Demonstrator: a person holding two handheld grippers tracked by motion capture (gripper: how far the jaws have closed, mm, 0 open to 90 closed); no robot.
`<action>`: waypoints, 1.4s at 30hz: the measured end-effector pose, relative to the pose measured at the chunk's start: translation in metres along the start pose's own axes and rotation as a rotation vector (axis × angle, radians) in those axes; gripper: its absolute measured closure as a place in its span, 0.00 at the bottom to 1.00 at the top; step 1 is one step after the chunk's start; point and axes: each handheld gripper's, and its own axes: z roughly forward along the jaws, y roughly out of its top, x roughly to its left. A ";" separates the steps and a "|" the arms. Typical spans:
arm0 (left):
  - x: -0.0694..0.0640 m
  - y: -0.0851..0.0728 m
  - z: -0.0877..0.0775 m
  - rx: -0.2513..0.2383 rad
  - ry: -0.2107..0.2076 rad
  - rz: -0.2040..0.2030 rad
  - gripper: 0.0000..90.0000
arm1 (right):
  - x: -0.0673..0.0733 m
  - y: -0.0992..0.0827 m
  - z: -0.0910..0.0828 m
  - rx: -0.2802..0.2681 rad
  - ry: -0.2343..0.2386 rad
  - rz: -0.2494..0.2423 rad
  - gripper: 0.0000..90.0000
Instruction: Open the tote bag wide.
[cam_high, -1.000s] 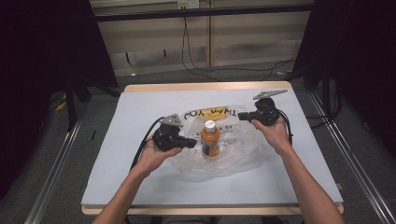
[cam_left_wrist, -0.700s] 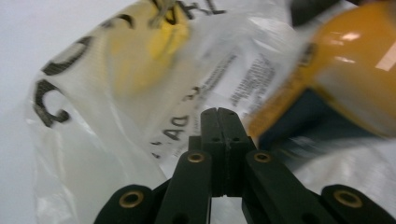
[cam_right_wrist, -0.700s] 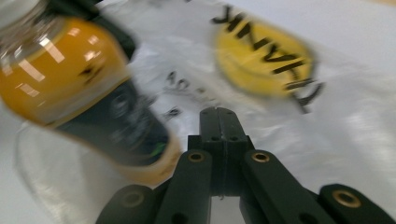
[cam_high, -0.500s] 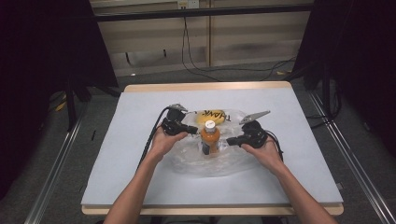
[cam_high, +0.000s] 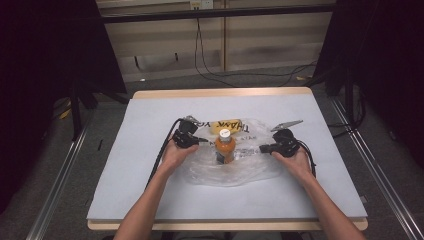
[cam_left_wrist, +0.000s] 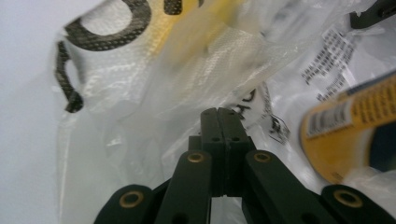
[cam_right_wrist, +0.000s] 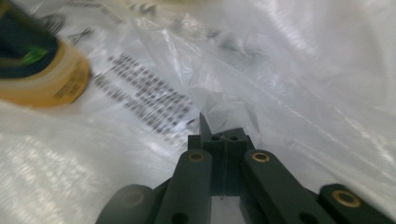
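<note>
Both grippers, left (cam_high: 201, 140) and right (cam_high: 264, 148), have dropped to the plastic bag (cam_high: 250, 167) around the upright bottle (cam_high: 225, 146) mid-desk, fingers pressed together, so each should pinch only bag film and lift evenly.

Bottle (cam_left_wrist: 348, 135) cut off by right edge in left gripper view, label blurred; in right gripper view it's cut by the top-left corner, also blurred. Bag (cam_right_wrist: 289, 70) small print smeared, unreadable. Bag's black lettering (cam_left_wrist: 112, 18) cropped at top edge. Whether film is pinched between left gripper (cam_left_wrist: 223, 114) or right gripper (cam_right_wrist: 225, 135) tips: can't tell
</note>
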 end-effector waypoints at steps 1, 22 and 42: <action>0.000 -0.001 -0.001 -0.012 -0.002 -0.003 1.00 | -0.002 0.001 0.001 -0.012 -0.010 0.010 1.00; -0.023 -0.049 -0.102 -0.325 -0.043 0.081 1.00 | 0.039 -0.023 -0.070 -0.294 0.111 -0.040 1.00; -0.061 -0.116 -0.138 -0.381 0.041 0.095 0.51 | 0.057 -0.061 -0.117 -0.407 0.013 -0.045 0.24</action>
